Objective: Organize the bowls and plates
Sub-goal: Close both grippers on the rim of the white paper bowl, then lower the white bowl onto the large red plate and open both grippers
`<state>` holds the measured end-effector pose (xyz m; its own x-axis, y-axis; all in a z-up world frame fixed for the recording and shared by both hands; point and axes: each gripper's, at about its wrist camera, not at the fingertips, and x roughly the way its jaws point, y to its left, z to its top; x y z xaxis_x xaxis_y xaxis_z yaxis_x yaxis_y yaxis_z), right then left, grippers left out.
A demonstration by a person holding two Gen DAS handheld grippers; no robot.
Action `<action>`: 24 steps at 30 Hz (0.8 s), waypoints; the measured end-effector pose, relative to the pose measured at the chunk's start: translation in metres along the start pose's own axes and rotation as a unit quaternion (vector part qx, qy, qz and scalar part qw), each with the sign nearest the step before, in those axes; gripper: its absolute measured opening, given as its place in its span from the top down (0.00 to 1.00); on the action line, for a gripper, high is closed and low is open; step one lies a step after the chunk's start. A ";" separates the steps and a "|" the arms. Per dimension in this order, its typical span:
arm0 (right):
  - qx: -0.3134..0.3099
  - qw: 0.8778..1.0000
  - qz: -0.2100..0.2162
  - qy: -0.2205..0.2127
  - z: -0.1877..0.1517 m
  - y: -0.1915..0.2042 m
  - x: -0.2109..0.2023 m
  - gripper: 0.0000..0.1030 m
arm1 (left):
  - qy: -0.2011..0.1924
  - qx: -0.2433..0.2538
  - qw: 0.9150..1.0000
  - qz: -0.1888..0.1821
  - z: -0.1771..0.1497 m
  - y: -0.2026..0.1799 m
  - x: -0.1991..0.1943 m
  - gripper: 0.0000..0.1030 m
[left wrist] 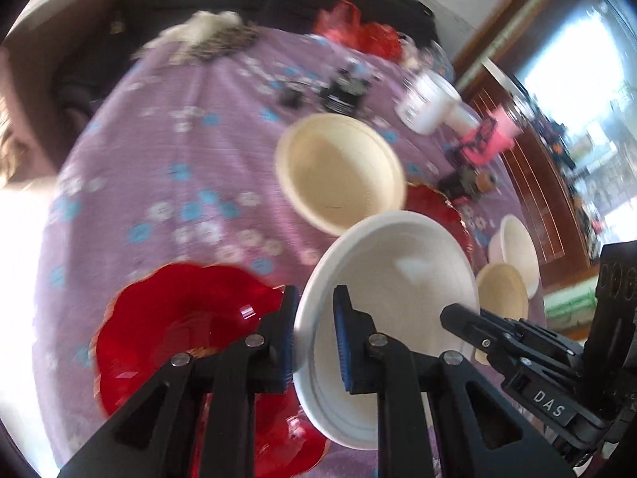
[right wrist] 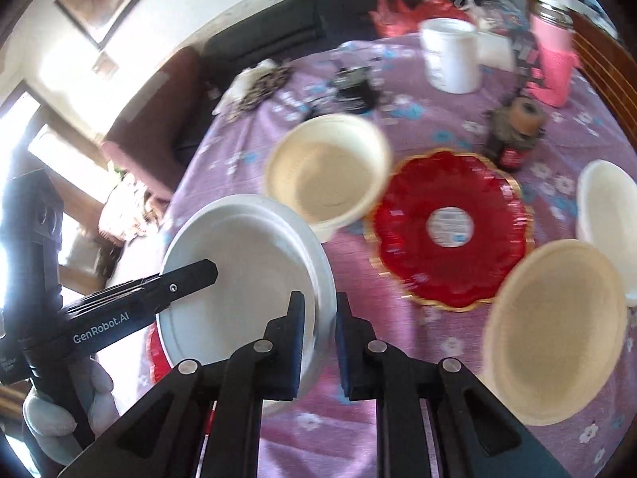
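Both claws pinch the same white plate [left wrist: 392, 279], one on each side of its rim. From the left claw's [left wrist: 316, 338] own camera, its two blue pads squeeze the plate's near edge, and the plate tips up and leans away to the right. From the right claw's [right wrist: 320, 342] camera, that claw nips the plate's right edge, and the plate stretches off to the left. The left claw's black finger lies across the plate's inside there. The plate is lifted and tilted, not flat on the purple flowered cloth [left wrist: 167, 151]. It is round, so it has no long side; its hollow face looks up and a bit toward the cameras.

Just left of and under the left claw is a shiny red plate [left wrist: 179, 318] with a wavy edge. Past the white plate sits a cream bowl [left wrist: 338, 171], open side up. Right of the right claw lies a second red plate [right wrist: 450, 227] with a gold rim, flat on the cloth. Near the right claw's right side is another cream bowl [right wrist: 553, 330], and behind it a white bowl [right wrist: 609, 207]. Far back stand a white tub [right wrist: 450, 55] and a pink bottle [right wrist: 553, 59]. A gloved hand [right wrist: 67, 406] holds the left claw's handle.
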<state>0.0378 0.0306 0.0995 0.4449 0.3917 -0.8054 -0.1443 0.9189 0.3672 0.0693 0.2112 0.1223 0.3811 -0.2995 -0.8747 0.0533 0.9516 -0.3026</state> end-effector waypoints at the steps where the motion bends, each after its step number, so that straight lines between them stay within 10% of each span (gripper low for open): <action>1: -0.007 1.000 0.005 0.006 -0.001 0.007 0.005 0.84 | -0.003 -0.009 1.000 0.004 -0.003 0.007 -0.005 0.84; 13: -0.080 0.993 0.005 0.092 -0.022 0.066 0.092 0.84 | 0.017 -0.126 0.990 0.055 -0.059 0.101 0.005 0.84; 24: -0.099 0.989 -0.011 0.105 -0.027 0.081 0.119 0.84 | 0.022 -0.137 0.988 0.069 -0.072 0.121 0.015 0.83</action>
<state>0.0552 0.1528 0.0211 0.2585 0.3542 -0.8987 -0.3162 0.9101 0.2678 0.0153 0.3169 0.0457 0.3272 -0.1773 -0.9282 -0.2507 0.9308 -0.2662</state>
